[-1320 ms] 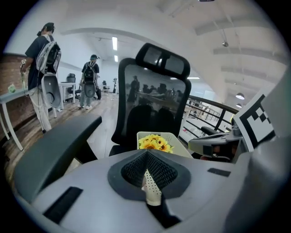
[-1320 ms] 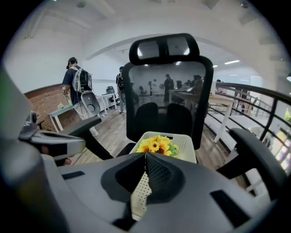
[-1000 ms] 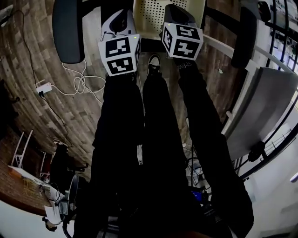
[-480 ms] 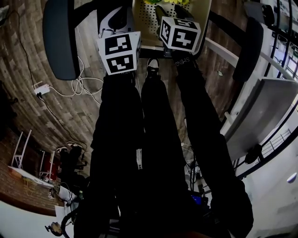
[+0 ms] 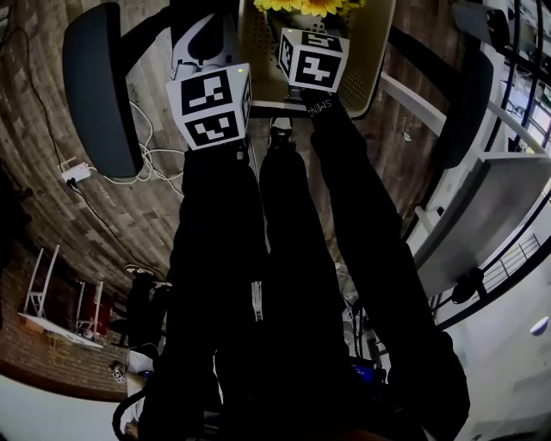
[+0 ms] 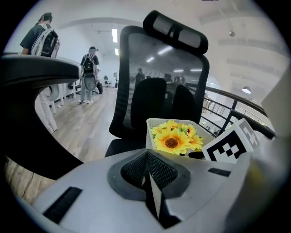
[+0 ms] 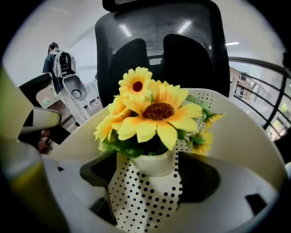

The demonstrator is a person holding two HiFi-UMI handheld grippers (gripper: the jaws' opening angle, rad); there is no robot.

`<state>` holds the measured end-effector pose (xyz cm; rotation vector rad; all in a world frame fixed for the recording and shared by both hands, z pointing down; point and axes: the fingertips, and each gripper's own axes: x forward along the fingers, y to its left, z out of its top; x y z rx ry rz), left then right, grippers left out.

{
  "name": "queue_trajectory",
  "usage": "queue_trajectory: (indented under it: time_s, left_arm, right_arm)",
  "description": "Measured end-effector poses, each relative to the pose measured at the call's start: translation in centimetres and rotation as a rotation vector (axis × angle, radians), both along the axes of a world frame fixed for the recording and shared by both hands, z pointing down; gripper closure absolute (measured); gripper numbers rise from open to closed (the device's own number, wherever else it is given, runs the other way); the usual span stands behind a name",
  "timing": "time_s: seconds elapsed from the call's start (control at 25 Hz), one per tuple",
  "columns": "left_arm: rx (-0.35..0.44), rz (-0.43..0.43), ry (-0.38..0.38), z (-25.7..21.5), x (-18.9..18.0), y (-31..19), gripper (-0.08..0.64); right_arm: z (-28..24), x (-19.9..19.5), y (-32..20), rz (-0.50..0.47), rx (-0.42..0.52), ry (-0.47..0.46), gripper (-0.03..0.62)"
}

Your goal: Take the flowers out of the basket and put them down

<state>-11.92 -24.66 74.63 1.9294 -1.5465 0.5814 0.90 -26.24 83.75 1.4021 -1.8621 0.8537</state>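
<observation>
Yellow sunflowers (image 7: 154, 111) stand in a small white pot (image 7: 152, 164) inside a cream perforated basket (image 5: 372, 60) on a black office chair's seat. My right gripper (image 7: 146, 175) reaches into the basket. Its jaws have just been opening and now stand open on either side of the pot, with dotted basket floor below. In the head view its marker cube (image 5: 312, 59) sits just below the flowers (image 5: 310, 7). My left gripper (image 6: 148, 170) is shut and holds nothing. It hovers left of the basket (image 6: 154, 125), looking at the flowers (image 6: 173, 140).
The chair's mesh back (image 6: 163, 82) rises behind the basket, and its armrests (image 5: 99, 86) (image 5: 465, 95) flank the seat. A white cable and plug (image 5: 77, 170) lie on the wooden floor. A grey desk (image 5: 482, 215) stands at the right. People with backpacks (image 6: 88, 73) stand far off.
In the head view both marker cubes have moved toward the basket, the right one further. The sunflowers have come into view at the top edge.
</observation>
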Motion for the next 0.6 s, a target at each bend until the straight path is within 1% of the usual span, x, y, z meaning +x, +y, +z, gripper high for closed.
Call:
queue_trajectory:
  time_s: [0.2, 0.28, 0.4, 0.6]
  left_arm:
    - [0.018, -0.003, 0.002, 0.5, -0.4, 0.0, 0.56]
    - [0.024, -0.004, 0.003, 0.7, -0.6, -0.1, 0.56]
    - [0.03, 0.0, -0.004, 1.0, -1.0, 0.1, 0.56]
    - [0.032, 0.009, -0.012, 1.4, -1.2, 0.2, 0.56]
  right_arm:
    - [1.3, -0.4, -1.7, -0.018, 0.105, 0.065, 0.13]
    - [1.8, -0.3, -2.6, -0.013, 0.129, 0.099, 0.117]
    - [2.7, -0.2, -3.7, 0.008, 0.139, 0.129, 0.106]
    - [4.2, -0.6, -5.2, 0.032, 0.139, 0.126, 0.103]
